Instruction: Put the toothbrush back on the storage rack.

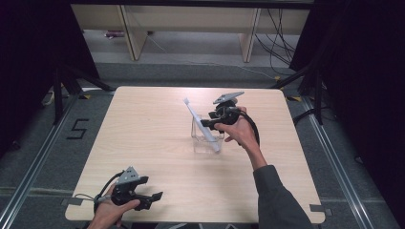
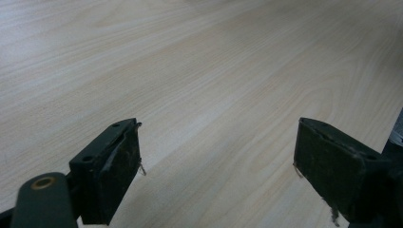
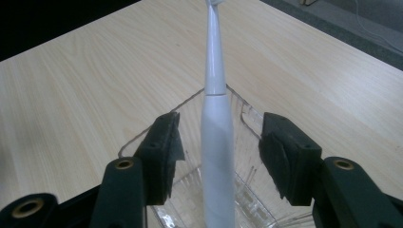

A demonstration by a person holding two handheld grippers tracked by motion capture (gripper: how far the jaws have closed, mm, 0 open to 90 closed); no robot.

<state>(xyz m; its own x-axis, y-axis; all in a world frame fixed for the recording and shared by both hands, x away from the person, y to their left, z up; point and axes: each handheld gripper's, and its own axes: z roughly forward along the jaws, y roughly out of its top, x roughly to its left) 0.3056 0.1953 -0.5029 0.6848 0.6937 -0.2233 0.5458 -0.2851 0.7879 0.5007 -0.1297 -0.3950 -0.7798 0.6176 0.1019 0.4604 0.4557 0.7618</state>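
The toothbrush (image 1: 202, 125) leans in a clear cup (image 1: 207, 141) near the middle of the table (image 1: 143, 143). The right tool (image 3: 216, 156) reaches over the cup, jaws parted around the handle without pressing it. The left tool (image 1: 154, 196) rests open near the table's front edge.

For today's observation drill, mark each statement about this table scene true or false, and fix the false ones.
1. A toothbrush leans in a clear cup. True.
2. The right claw clamps the toothbrush. False: its pads stand apart from it on both sides.
3. The left claw holds a spoon. False: it is open over bare table.
4. The brush head points up and away from the person. True.
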